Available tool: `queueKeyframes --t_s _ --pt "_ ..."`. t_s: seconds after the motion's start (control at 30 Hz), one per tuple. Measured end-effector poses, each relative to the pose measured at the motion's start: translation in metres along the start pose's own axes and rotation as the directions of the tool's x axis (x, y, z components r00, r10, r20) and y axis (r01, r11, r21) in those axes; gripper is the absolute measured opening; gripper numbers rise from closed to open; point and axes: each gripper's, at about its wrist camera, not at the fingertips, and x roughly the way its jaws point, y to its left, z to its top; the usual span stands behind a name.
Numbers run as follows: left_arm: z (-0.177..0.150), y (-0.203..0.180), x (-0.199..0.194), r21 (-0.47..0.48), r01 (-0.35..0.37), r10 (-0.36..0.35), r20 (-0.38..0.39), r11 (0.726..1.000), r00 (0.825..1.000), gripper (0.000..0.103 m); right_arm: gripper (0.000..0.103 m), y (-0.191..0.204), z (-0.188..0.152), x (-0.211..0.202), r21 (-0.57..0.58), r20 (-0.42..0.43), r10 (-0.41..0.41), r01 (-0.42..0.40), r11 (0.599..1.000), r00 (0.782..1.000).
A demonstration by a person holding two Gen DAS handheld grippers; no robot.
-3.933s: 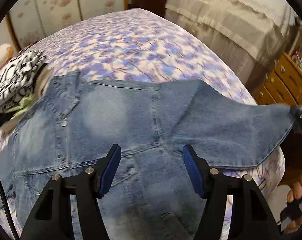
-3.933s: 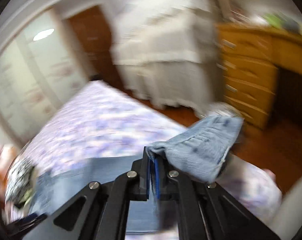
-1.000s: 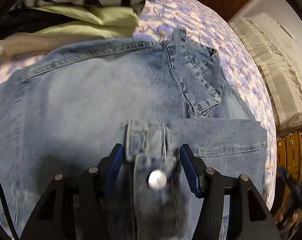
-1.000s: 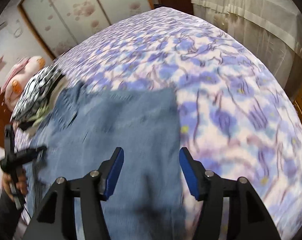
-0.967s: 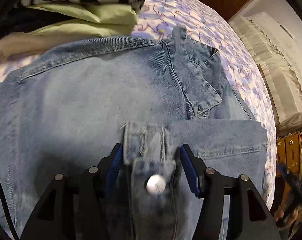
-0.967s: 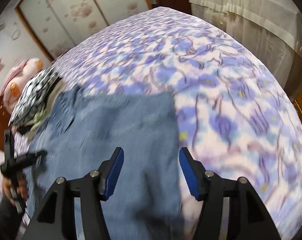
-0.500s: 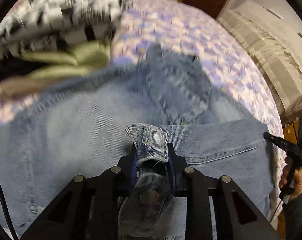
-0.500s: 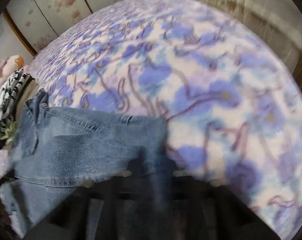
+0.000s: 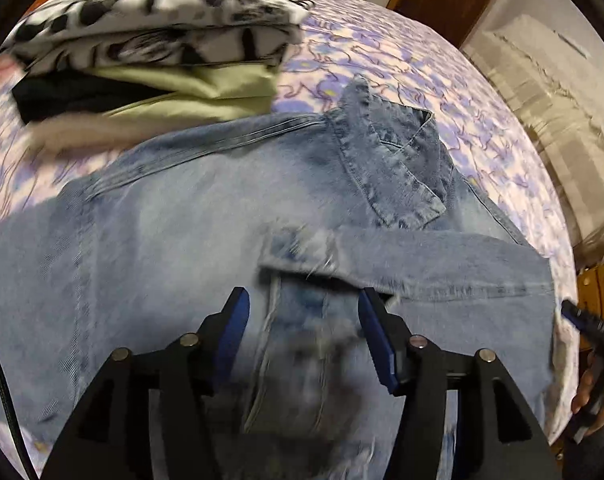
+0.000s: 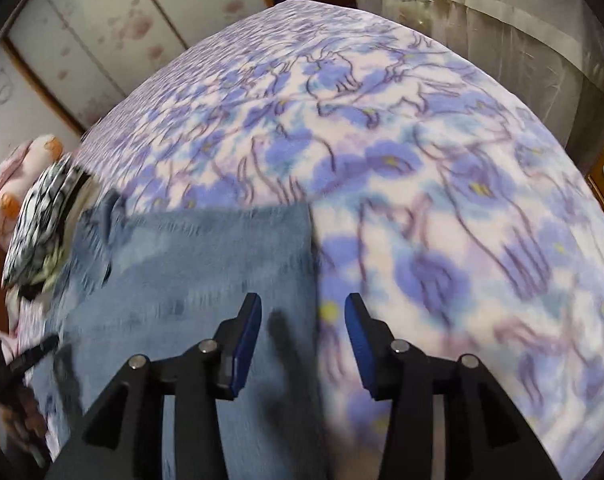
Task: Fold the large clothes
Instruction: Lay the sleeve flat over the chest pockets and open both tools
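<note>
A light blue denim jacket (image 9: 190, 216) lies spread on the flowered bedspread (image 9: 441, 92), collar (image 9: 397, 168) at the far side. Both sleeves are folded in over the body; the left sleeve's cuff (image 9: 302, 252) lies just ahead of my left gripper (image 9: 303, 320), which is open and empty over it. In the right wrist view the jacket (image 10: 206, 264) fills the lower left, its right edge running between the jaws. My right gripper (image 10: 302, 328) is open and empty above that edge. The right gripper also shows in the left wrist view (image 9: 585, 320).
A stack of folded clothes (image 9: 154, 52), black-and-white on top, green and black below, sits at the far left touching the jacket's shoulder. A covered piece of furniture (image 9: 557, 92) and wooden drawers (image 9: 601, 284) stand right of the bed. A pink plush toy (image 10: 18, 172) lies beyond the stack.
My left gripper, shut on the left sleeve cuff half a second ago, has opened and the cuff lies on the jacket. My right gripper has drawn back from the jacket's edge.
</note>
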Motion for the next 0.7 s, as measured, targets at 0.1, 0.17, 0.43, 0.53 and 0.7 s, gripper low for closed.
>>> queueKeyframes --t_s 0.1,0.17,0.43,0.53,0.7 --pt "-0.021 0.013 -0.01 -0.02 0.032 -0.032 -0.038 0.999 0.999 0.056 0.044 -0.006 -0.031 -0.012 -0.018 -0.044 0.019 -0.02 1.0 0.999" --pt "-0.037 0.019 -0.011 -0.037 0.058 -0.06 -0.06 0.998 0.996 0.056 0.044 -0.008 -0.051 -0.016 -0.018 -0.064 0.025 -0.027 0.999 0.998" --pt "-0.065 0.017 0.003 -0.077 0.068 -0.073 -0.064 0.995 0.995 0.056 0.044 0.008 -0.08 -0.014 -0.002 -0.083 0.064 -0.064 0.998 0.995" --pt "-0.07 0.014 0.003 -0.079 0.038 -0.041 -0.047 0.996 0.998 0.053 0.044 0.019 -0.08 -0.002 -0.035 -0.098 -0.019 0.016 0.999 0.995" --pt "-0.069 -0.001 -0.007 -0.019 0.022 -0.023 -0.029 1.0 0.999 0.028 0.015 0.018 -0.084 -0.01 -0.062 -0.053 -0.03 0.027 0.998 0.998"
